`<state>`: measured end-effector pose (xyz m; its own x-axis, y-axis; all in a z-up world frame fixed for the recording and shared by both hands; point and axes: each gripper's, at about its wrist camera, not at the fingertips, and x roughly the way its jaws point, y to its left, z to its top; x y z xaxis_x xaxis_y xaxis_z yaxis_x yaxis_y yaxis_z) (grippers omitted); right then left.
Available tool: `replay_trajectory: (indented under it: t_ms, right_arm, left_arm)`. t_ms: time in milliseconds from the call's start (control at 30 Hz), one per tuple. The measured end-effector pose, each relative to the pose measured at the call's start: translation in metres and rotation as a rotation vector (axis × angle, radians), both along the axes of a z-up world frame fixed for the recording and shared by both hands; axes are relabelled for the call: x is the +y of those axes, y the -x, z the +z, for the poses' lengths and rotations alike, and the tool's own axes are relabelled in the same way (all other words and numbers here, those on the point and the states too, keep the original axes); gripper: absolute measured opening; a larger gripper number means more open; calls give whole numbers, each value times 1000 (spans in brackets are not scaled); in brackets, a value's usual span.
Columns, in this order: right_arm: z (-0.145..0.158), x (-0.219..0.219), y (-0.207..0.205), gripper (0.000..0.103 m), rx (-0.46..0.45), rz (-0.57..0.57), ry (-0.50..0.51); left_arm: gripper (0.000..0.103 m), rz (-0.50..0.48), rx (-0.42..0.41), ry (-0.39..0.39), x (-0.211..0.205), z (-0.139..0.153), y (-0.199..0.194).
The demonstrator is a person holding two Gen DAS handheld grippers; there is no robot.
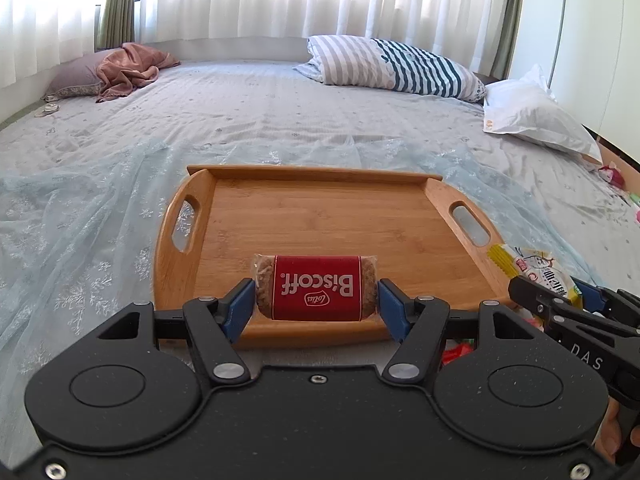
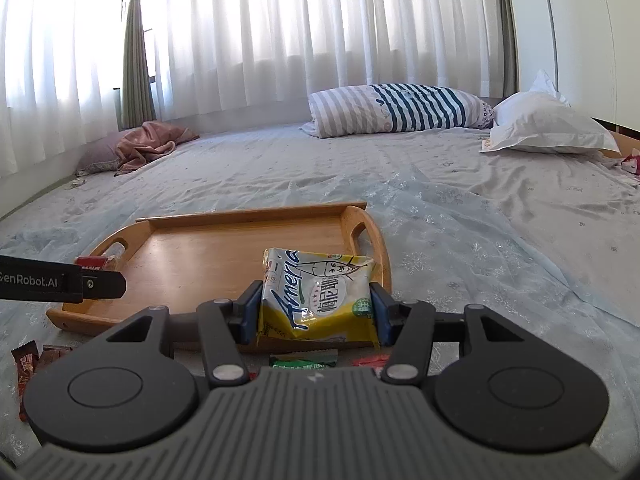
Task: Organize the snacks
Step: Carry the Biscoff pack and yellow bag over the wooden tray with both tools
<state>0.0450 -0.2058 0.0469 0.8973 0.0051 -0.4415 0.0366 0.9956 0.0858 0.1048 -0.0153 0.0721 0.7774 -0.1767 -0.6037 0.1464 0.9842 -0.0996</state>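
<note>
Left gripper (image 1: 316,294) clamps red Biscoff biscuit packet (image 1: 315,287) over rectangular bamboo tray (image 1: 320,216); right gripper (image 2: 316,307) clamps yellow-white snack pouch (image 2: 318,296).

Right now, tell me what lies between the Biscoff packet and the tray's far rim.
Only bare wood of the bamboo tray lies beyond the Biscoff packet, as the left wrist view shows.

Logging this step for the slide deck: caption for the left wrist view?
Left gripper clamps a Biscoff packet over the wooden tray.

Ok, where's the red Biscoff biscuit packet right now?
The red Biscoff biscuit packet is clamped in the left gripper in the left wrist view, at the near edge of the wooden handled tray.
</note>
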Motion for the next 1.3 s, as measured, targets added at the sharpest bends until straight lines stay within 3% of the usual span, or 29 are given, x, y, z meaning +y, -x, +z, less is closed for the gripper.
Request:
replay_trajectory:
  t_ms: [567,1300]
  right_arm:
    - [-23,4,-61,58,86,76,38]
    - [-43,2,-95,59,152,66,34]
  left_arm:
    - [64,-8,123,9,-27,-34,-75]
    - [64,21,120,-44,-42,-58,-101]
